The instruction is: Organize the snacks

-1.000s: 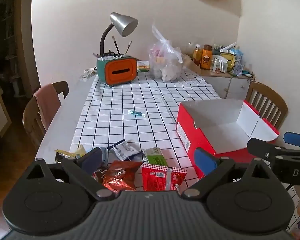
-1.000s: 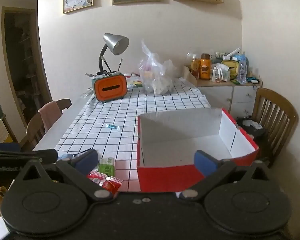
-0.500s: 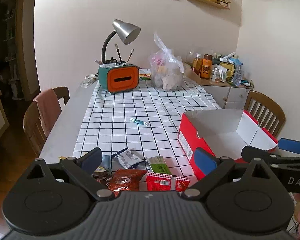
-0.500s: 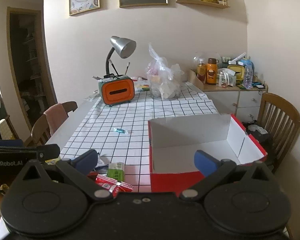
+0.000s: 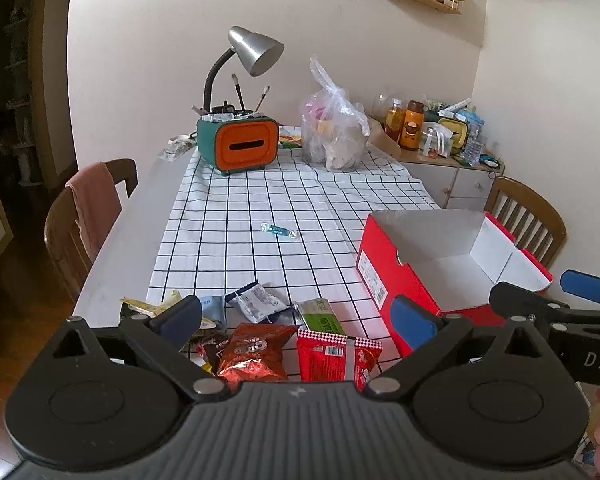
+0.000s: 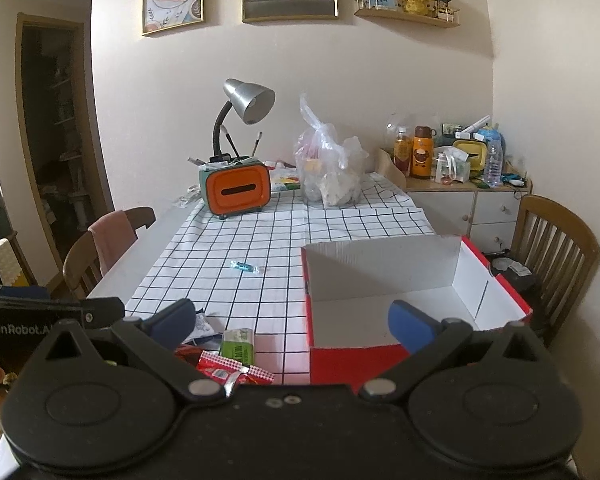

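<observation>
i hold my left gripper (image 5: pixel 296 314) above the near edge of the checked tablecloth (image 5: pixel 260 208), jaws spread wide and empty over a cluster of snack packets (image 5: pixel 288 332). my right gripper (image 6: pixel 290 316), jaws also apart and empty, hangs near the red box (image 6: pixel 400 280), which sits open on the right; a small wrapped candy (image 5: pixel 279 230) lies alone mid-table.

- The left tool (image 5: pixel 296 316) has a black ribbed housing, two round black discs, silver pivot screws, and angled black arms tipped with blue pads (image 5: pixel 412 317).
- The right tool (image 6: pixel 292 318) is built alike, with a smooth speckled housing and two small screws at centre.
- White lettering marks each tool's side: "DAS" and "GenRobot.A".
</observation>
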`<state>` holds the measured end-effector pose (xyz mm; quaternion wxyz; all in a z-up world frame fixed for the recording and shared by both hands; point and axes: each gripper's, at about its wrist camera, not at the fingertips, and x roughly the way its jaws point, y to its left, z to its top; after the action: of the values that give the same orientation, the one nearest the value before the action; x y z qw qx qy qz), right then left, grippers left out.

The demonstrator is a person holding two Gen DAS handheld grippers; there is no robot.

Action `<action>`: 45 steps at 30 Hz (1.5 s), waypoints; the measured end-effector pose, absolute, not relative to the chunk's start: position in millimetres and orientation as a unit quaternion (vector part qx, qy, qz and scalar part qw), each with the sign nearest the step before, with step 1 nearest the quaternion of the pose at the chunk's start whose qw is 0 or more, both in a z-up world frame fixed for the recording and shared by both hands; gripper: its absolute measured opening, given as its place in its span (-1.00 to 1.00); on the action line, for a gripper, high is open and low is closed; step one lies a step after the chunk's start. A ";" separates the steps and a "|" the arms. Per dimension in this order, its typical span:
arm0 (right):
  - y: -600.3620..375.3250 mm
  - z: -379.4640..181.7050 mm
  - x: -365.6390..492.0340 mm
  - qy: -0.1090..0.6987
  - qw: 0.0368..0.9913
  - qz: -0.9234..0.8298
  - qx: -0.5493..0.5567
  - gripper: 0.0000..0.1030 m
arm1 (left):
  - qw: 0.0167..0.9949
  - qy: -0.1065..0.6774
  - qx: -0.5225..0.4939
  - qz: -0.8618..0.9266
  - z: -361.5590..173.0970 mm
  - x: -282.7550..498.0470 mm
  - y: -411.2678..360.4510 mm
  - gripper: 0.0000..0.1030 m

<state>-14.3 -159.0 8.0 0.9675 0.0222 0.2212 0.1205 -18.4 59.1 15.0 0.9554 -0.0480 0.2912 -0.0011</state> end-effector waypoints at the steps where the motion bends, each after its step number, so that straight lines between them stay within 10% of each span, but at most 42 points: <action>1: -157.7 8.9 -14.0 0.223 0.967 0.119 0.023 0.99 | 0.955 0.291 -0.048 -0.003 15.0 -18.7 60.1 0.97; 45: -126.7 2.2 -3.6 0.242 0.959 0.144 -0.011 0.98 | 0.958 0.285 -0.031 0.001 11.7 -7.5 81.2 0.97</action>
<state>-3.6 -126.7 2.2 0.9594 -0.0113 0.2421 0.1440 -7.5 81.2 11.7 0.9580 -0.0311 0.2852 0.0007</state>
